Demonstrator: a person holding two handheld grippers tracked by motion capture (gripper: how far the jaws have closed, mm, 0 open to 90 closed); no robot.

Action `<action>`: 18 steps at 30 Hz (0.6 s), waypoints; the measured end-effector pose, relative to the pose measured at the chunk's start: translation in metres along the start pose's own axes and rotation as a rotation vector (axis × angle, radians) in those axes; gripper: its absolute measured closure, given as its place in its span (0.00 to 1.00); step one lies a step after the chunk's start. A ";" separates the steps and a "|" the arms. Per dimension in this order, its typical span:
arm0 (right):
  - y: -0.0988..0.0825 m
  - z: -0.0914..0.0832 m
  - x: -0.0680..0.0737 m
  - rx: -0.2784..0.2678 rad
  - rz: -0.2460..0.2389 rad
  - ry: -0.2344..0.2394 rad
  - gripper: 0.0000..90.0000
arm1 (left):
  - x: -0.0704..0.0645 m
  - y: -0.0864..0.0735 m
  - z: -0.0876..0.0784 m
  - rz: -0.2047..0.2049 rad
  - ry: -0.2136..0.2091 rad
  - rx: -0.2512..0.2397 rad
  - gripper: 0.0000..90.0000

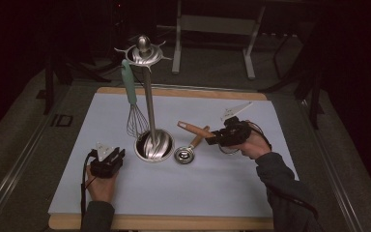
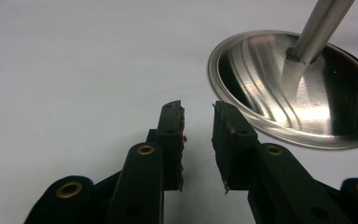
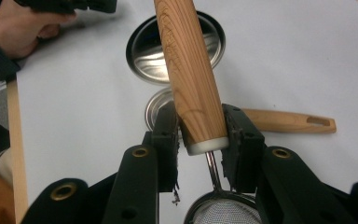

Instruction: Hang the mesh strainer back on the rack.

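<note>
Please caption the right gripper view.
Tongs shut on a strainer's wooden handle above the white mat.

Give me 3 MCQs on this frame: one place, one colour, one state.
1. Where does the wire whisk hang?
A. On the tall steel utensil stand
B. Flat on the white mat
C. In the left gripper

2. What colour is the whisk's handle?
A. Red
B. Pale green
C. Black

3. What is between the right gripper's jaws?
A. Nothing
B. The round steel measuring spoon with wooden handle
C. The wooden handle of a mesh strainer

Answers: 1 A, the high view shows it hung from the stand's top ring. 2 B, the handle reads pale green there. 3 C, the right gripper view shows both jaws against the wooden handle, with mesh below.
</note>
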State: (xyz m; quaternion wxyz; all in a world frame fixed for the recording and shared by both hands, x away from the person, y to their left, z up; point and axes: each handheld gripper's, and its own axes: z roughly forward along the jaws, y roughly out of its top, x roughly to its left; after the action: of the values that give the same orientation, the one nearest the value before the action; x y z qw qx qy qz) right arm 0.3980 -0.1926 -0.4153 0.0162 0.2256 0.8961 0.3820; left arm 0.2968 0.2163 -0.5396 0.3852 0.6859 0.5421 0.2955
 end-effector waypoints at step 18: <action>0.014 -0.013 0.011 -0.086 -0.019 0.027 0.76 | 0.000 0.000 0.000 0.001 0.000 -0.001 0.81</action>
State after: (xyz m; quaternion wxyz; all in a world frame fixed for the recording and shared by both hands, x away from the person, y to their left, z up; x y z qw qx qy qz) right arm 0.3914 -0.1883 -0.3944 0.0172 0.2111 0.8811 0.4229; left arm 0.2967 0.2160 -0.5396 0.3852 0.6860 0.5417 0.2959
